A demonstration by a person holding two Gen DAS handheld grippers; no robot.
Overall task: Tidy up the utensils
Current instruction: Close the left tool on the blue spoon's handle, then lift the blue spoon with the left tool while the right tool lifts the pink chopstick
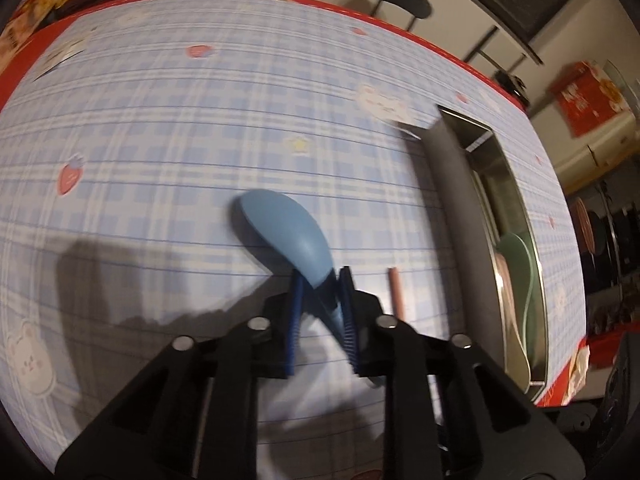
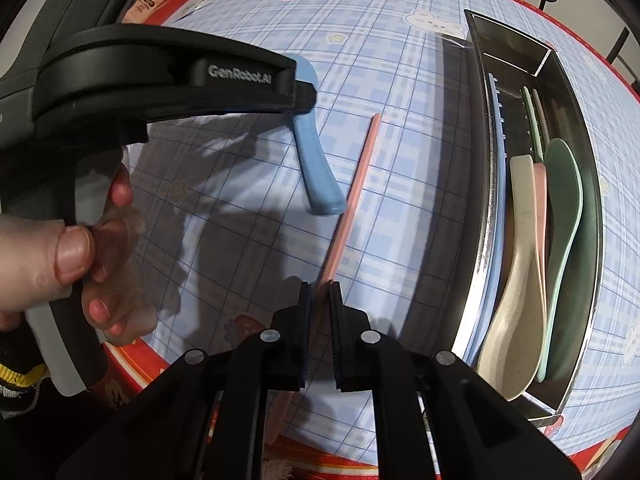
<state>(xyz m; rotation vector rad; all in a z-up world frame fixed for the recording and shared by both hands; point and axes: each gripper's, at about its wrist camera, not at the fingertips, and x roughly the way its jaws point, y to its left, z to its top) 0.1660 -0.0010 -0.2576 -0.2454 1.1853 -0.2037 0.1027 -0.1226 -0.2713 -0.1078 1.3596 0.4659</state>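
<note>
Spoon [image 1: 286, 236], pale blue, matte plastic

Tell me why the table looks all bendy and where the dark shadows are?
Both views come through a fisheye lens, so the checked tablecloth bulges like a ball. Left wrist view: smeary with motion blur, a dark shadow left of the blue spoon. Right wrist view: sharper, shadows under the pink stick, light glinting off the metal tray.

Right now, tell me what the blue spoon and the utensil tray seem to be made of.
Blue spoon: probably plastic or melamine; matte, evenly coloured, thick rounded edges.
Utensil tray: most likely stainless steel; bright mirror-like rim, thin folded walls with a row of small holes.
</note>
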